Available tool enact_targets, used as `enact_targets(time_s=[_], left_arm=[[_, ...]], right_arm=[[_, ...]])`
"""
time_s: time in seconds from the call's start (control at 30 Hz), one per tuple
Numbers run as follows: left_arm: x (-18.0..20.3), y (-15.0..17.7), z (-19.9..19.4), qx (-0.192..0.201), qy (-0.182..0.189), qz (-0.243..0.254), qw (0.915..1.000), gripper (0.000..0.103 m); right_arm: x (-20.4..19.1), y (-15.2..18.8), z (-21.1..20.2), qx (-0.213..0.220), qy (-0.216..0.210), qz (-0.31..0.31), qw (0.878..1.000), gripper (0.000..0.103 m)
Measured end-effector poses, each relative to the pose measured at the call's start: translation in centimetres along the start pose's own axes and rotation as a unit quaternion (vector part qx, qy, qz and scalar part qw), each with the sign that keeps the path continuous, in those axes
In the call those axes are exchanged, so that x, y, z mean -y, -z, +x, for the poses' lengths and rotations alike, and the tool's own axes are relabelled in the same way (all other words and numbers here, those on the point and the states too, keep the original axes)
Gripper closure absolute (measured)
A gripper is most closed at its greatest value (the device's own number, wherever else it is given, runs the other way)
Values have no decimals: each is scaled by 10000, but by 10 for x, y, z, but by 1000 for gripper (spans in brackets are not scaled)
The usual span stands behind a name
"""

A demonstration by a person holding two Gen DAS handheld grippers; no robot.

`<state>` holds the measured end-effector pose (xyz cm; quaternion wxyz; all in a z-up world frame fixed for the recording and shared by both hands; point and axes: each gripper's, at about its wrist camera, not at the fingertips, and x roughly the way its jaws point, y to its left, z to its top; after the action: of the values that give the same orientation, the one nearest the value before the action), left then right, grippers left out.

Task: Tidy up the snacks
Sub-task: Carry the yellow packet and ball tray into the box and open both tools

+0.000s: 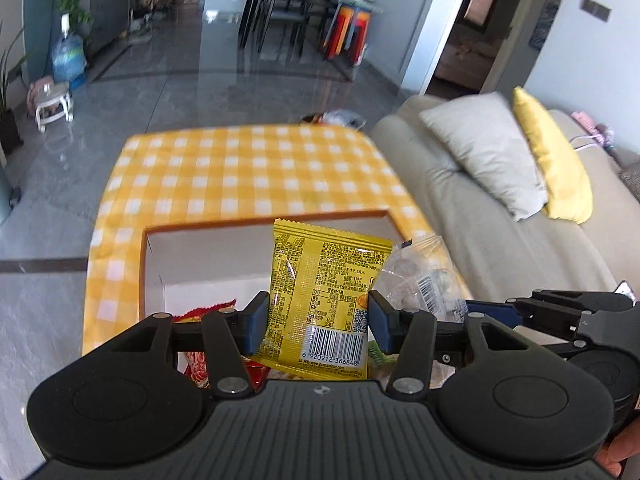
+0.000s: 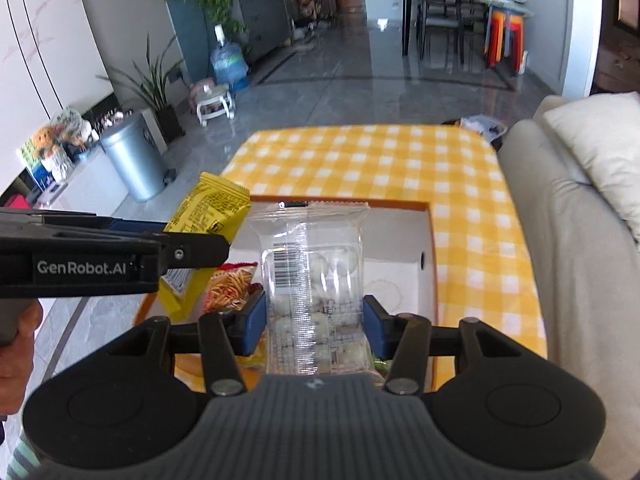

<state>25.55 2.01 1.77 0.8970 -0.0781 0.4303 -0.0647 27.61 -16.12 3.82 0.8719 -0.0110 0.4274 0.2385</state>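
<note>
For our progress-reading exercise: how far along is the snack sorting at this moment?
Done: a red snack bag already lies in the white box. In hand: the left gripper is shut on a yellow packet, and the right gripper is shut on a clear packet of white pieces, both over the box. Left: setting these two down; the checked tablecloth beyond shows no more snacks.

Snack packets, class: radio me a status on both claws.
Left claw shut on yellow packet. Right claw shut on clear packet. Both above open box; nothing blocking.

Two snack packets held – one yellow packet (image 1: 320, 300), one clear packet (image 2: 314, 280) – one box (image 1: 200, 256).
</note>
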Motion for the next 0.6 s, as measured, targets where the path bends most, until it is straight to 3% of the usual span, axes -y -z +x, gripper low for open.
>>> enact_targets(time_s=[0.23,0.43,0.6], left_arm=[[-17,-3,57,-543,-78,-72,9985,45],[-22,-11,106,-1176,-308,105,9925,45],[-21,-14,131,-1484,-440,268,9876,45]], right_arm=[[11,-11,68,-549,122,-38,9984,54],[15,-14,122,-1077,347,-375,9929,54],[20,-12,154,-1400,437,-592,9874,54]])
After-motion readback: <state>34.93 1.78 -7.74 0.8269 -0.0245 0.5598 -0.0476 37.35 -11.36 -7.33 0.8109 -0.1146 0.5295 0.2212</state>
